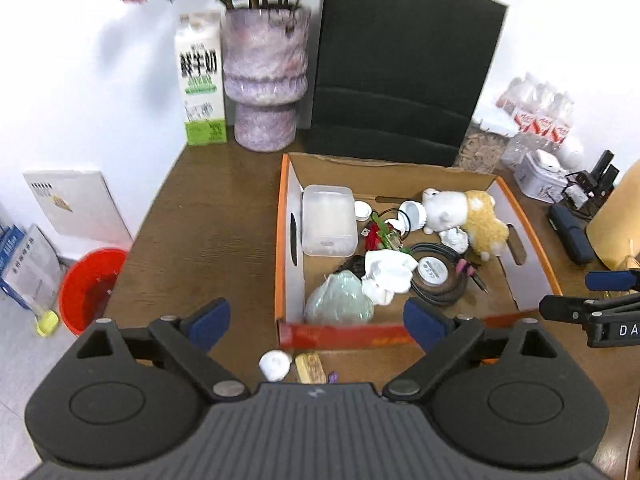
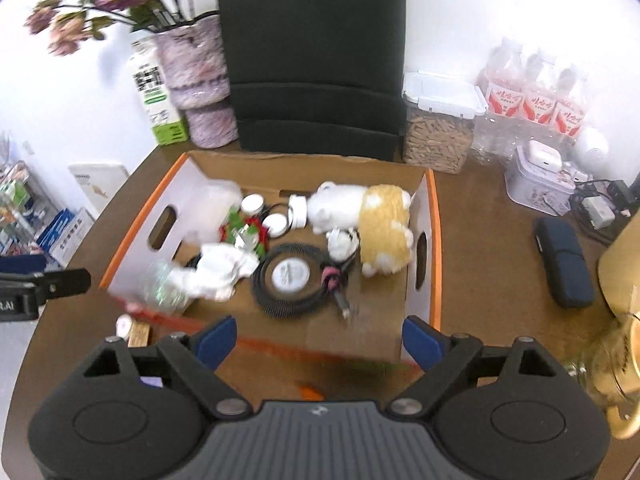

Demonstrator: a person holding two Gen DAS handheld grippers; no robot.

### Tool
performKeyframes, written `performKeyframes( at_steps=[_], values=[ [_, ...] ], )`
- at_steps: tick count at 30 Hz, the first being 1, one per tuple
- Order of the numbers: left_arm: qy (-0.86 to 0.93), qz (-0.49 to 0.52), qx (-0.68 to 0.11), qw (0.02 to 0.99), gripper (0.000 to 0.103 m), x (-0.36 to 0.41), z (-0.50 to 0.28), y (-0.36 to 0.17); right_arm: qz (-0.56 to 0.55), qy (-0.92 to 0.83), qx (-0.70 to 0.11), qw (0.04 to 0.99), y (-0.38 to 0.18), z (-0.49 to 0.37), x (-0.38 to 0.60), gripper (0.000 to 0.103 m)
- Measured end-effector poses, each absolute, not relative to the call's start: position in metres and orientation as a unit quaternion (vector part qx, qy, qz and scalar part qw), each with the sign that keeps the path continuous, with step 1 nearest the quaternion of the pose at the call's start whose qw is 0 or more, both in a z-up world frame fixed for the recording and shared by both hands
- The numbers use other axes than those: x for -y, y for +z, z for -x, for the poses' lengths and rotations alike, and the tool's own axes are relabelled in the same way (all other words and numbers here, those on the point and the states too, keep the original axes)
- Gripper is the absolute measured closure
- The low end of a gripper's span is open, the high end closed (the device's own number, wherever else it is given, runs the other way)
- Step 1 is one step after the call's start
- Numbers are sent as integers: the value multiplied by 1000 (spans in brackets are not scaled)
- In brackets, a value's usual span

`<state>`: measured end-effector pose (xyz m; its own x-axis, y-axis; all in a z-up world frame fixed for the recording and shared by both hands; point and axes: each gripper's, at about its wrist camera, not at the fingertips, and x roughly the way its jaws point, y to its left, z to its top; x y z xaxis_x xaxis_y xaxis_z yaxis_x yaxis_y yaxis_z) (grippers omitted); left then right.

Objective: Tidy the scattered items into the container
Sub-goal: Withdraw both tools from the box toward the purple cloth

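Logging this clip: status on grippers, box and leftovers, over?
Left gripper and right gripper open, empty. Cardboard box holds most clutter. White ball and tan block outside, unblocked.

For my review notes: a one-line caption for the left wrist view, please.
Open left gripper above a cardboard box of gathered clutter; a white ball and wooden block remain outside.

White wall [image 1: 100,80] behind, evenly and brightly lit. Brown wood-grain table [image 1: 208,216] filling the middle, dark chair back [image 1: 400,72] upright at its far edge near 12 o'clock. Pale floor [image 1: 16,352] at 8 o'clock, with red bucket [image 1: 90,288] and a white board [image 1: 76,204] leaning on the wall at 9 o'clock.
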<state>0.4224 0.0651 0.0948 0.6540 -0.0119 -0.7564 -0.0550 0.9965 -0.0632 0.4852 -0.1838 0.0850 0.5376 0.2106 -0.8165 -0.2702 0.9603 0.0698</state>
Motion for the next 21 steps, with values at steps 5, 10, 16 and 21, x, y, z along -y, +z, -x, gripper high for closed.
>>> performKeyframes(
  at_steps=[5, 10, 16, 21],
  values=[
    [7, 17, -355, 935, 1, -51, -356, 108, 41, 159, -439, 884, 94, -439, 192, 12],
    [-32, -2, -322, 946, 0, -37, -283, 100, 51, 191, -433, 879, 88, -382, 198, 10],
    [-42, -49, -272, 960, 0, -26, -202, 72, 78, 212, -371, 901, 72, -288, 199, 9],
    [-28, -98, -259, 960, 0, -17, -155, 29, 144, 158, -253, 943, 45, -204, 194, 6]
  ],
)
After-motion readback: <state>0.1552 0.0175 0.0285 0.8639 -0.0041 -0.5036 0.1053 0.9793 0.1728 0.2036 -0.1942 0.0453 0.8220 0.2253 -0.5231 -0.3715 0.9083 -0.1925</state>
